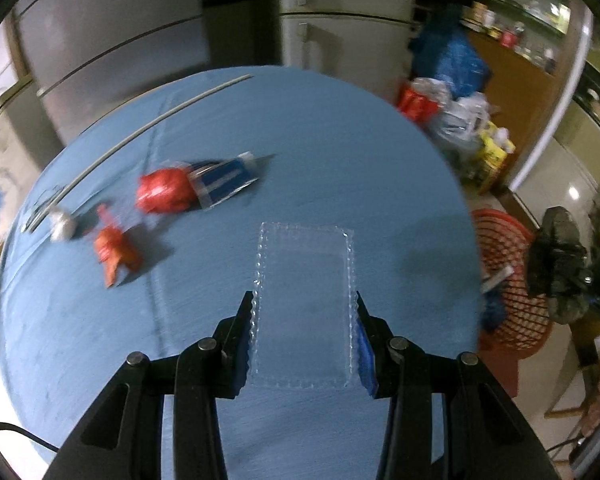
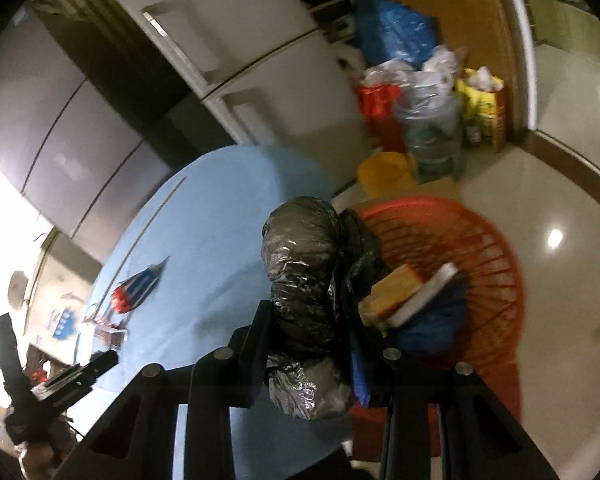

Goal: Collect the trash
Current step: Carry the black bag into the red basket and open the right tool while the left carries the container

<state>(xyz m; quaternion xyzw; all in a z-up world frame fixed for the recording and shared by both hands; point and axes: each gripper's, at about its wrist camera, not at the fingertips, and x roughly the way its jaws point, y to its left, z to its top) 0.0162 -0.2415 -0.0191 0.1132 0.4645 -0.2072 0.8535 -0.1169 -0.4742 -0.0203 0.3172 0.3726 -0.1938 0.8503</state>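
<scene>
Right gripper (image 2: 312, 344) — clamped on a crumpled black bag (image 2: 308, 280), held over the table edge just beside the red basket (image 2: 480, 248); carry it fully above the basket before letting go. Left gripper (image 1: 304, 304) — fingers apart, straddling a clear plastic tray (image 1: 304, 304) on the blue table (image 1: 340, 140); best closed squarely on its rims.

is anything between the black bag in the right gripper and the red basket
Nothing visible. The right gripper holds the black trash bag beside the red basket, whose open top faces it; a box and blue wrapper already lie inside.
</scene>
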